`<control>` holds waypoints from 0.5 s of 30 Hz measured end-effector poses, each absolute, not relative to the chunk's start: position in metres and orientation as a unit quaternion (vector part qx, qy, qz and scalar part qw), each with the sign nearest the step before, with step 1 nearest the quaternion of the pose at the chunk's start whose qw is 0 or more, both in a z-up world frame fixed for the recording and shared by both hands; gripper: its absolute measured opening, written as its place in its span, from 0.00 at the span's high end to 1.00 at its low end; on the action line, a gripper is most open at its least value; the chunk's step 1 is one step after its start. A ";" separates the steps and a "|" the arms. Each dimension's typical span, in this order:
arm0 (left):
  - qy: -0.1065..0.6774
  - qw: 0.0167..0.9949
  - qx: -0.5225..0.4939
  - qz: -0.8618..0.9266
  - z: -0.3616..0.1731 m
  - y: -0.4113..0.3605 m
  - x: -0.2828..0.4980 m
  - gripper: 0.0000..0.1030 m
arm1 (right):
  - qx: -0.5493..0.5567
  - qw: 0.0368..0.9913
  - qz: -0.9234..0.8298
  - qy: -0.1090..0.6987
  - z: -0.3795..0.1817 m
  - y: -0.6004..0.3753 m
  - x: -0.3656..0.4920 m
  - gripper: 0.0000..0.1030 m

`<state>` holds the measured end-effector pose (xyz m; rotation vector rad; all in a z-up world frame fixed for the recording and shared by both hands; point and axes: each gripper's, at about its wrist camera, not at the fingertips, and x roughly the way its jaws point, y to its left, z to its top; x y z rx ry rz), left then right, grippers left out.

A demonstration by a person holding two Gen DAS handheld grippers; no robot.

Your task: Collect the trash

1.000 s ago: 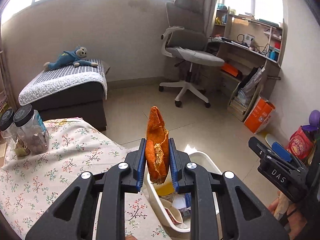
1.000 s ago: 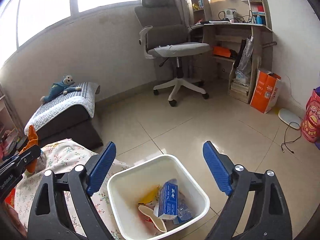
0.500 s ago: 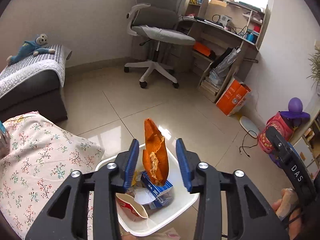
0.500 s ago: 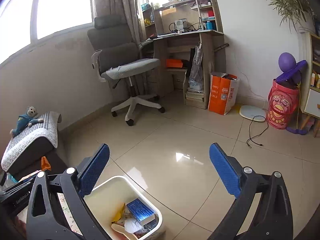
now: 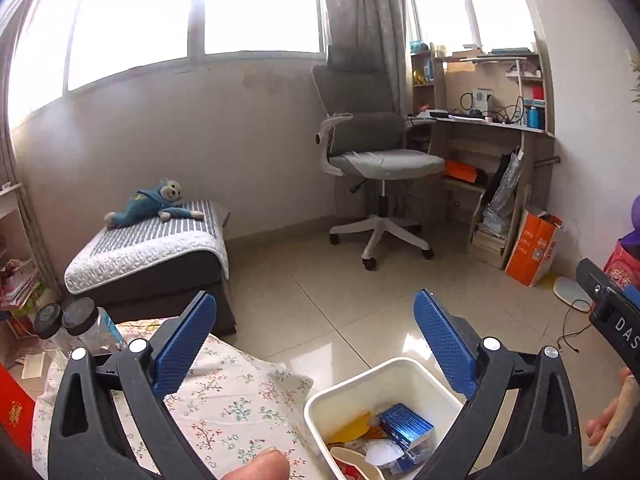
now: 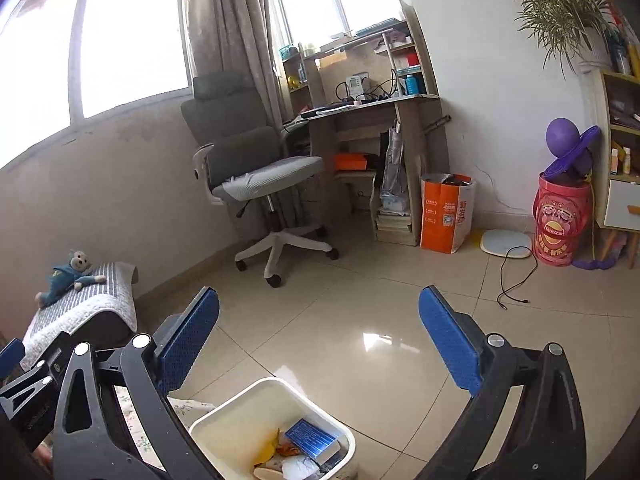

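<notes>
The left gripper (image 5: 316, 320) is hanging over the near edge of the floral tablecloth (image 5: 236, 392) and the white bin (image 5: 400, 368); its jaws are opening, the blue pads (image 5: 188, 340) are standing wide apart, and nothing is sitting between them; a fingertip (image 5: 260, 466) is showing at the bottom edge of that view. The right gripper (image 6: 320, 320) is pointing across the tiled floor (image 6: 360, 320) toward the desk (image 6: 380, 120); its jaws are spread wide as well and are gripping nothing.

The trash is lying inside the bin — a blue box (image 6: 310, 438), a yellow scrap (image 6: 266, 450), an orange piece (image 6: 288, 450) just beside the box, and crumpled white paper (image 6: 298, 468); in the left view the same bin is showing the blue box (image 5: 404, 426), a yellow scrap, white paper (image 5: 380, 452) and a red-and-white wrapper (image 5: 352, 466). The bin is standing on the floor, just beside the cloth-covered surface.

Two dark-lidded jars (image 5: 76, 324) are standing at the far left of the cloth; a red packet (image 5: 14, 412) is lying at its left edge. Beyond, a blue plush monkey (image 5: 154, 204) is lying on a padded bench (image 5: 148, 252); a grey office chair (image 5: 372, 160) is standing near the desk; an orange paper bag (image 6: 446, 212) is leaning beside the desk — and a red drum (image 6: 560, 220) is standing at the right wall.
</notes>
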<state>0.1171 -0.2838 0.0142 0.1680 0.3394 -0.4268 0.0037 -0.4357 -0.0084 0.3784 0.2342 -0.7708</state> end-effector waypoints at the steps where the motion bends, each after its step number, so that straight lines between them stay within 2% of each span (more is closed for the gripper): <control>1: 0.156 0.965 0.078 -0.195 0.020 -0.275 0.116 0.06 | 0.187 0.905 -0.364 0.112 -0.005 -0.430 0.004 0.07; 7: 0.152 0.978 0.038 -0.141 0.046 -0.214 0.121 0.06 | 0.199 0.927 -0.299 0.111 0.013 -0.389 0.019 0.07; 15: 0.151 0.983 0.038 -0.093 0.055 -0.136 0.118 0.06 | 0.143 0.952 -0.241 0.120 0.023 -0.311 0.045 0.07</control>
